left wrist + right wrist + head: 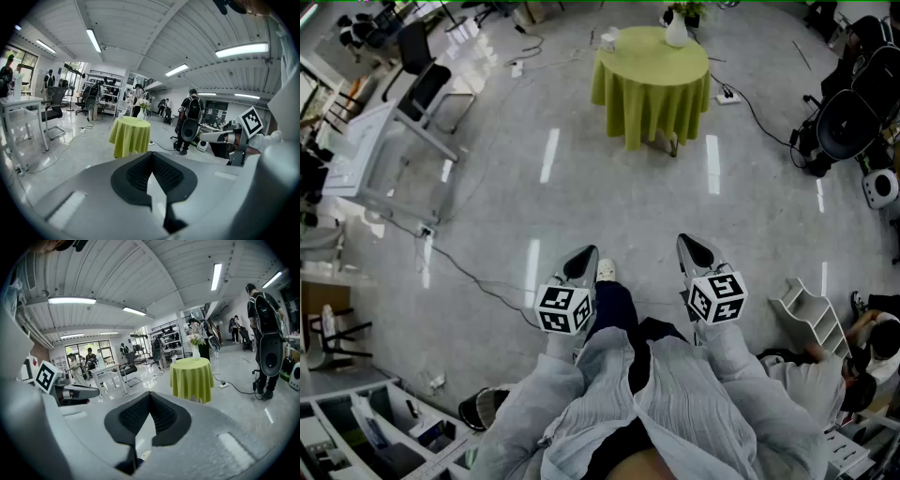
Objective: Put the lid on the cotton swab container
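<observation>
A round table under a yellow-green cloth (652, 80) stands several steps ahead, also seen in the left gripper view (130, 136) and the right gripper view (191, 378). On it are a white vase with flowers (676, 28) and a small white container (609, 39), too small to make out; no lid can be told apart. My left gripper (584, 255) and right gripper (689, 244) are held close to my body over the floor, far from the table. In their own views the left gripper (151, 154) and right gripper (149, 394) are shut on nothing.
A white desk (370, 150) and a black office chair (427, 84) stand at the left, with cables trailing over the floor (478, 281). A power strip (728, 96) lies by the table. A white rack (811, 319) lies at the right, black chairs (853, 117) beyond. People stand around the room.
</observation>
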